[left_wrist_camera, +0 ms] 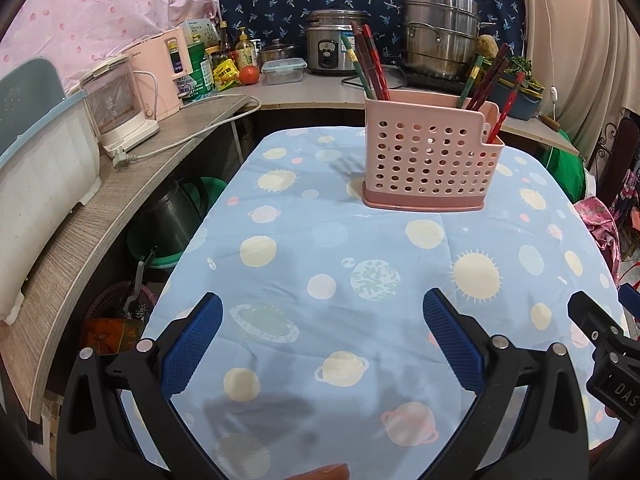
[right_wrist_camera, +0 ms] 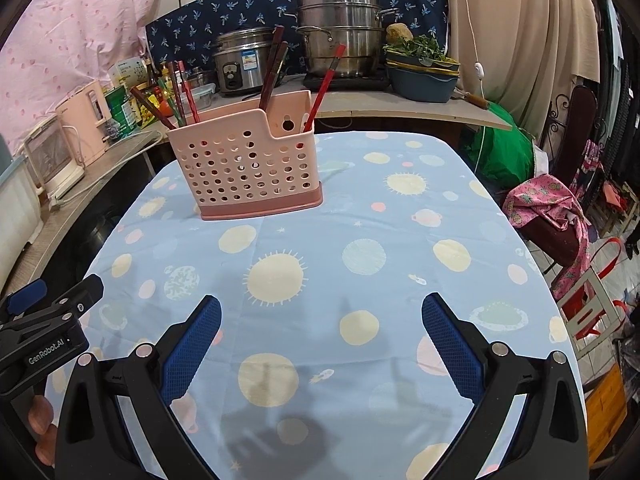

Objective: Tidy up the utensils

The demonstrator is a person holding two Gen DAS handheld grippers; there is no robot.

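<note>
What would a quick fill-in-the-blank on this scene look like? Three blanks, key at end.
1. The chopsticks stand in a pink ____ holder.
2. Both the left gripper and right gripper are ____.
3. The tablecloth is printed with suns and ____.

Missing words: perforated; open; planets

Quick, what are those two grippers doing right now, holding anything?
Left gripper: open, holding nothing.
Right gripper: open, holding nothing.

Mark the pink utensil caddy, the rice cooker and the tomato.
pink utensil caddy [left_wrist_camera: 430, 160], left wrist view, perforated front wall.
rice cooker [right_wrist_camera: 240, 68], right wrist view, front of steel body.
tomato [left_wrist_camera: 249, 75], left wrist view, its middle.
</note>
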